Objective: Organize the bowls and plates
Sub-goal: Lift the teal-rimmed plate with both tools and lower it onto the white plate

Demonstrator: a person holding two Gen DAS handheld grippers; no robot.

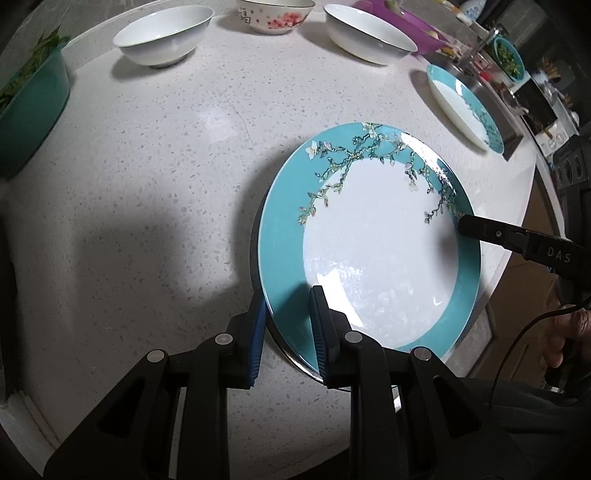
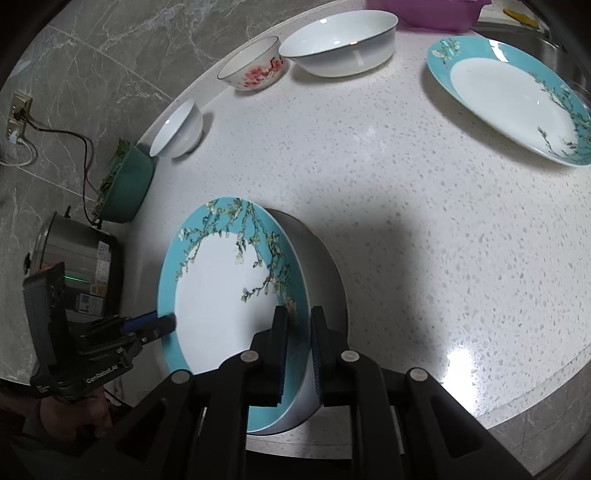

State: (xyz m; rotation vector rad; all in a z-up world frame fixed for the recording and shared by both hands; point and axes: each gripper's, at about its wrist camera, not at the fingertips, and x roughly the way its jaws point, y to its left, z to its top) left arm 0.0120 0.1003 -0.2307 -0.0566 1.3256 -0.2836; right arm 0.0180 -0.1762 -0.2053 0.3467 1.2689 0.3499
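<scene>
Left gripper [image 1: 286, 332] and right gripper [image 2: 297, 347] both clamp teal plate [image 1: 369, 240] rim, lower centre; second plate [image 2: 517, 99] and bowls [image 1: 164, 35] across top unstacked.

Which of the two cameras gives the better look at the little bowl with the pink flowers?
The right wrist view: the flowered bowl appears whole there, rim and red-pink blossoms clear, between two white bowls. In the left wrist view the same bowl sits at the top edge, its far rim cut off by the frame.
</scene>
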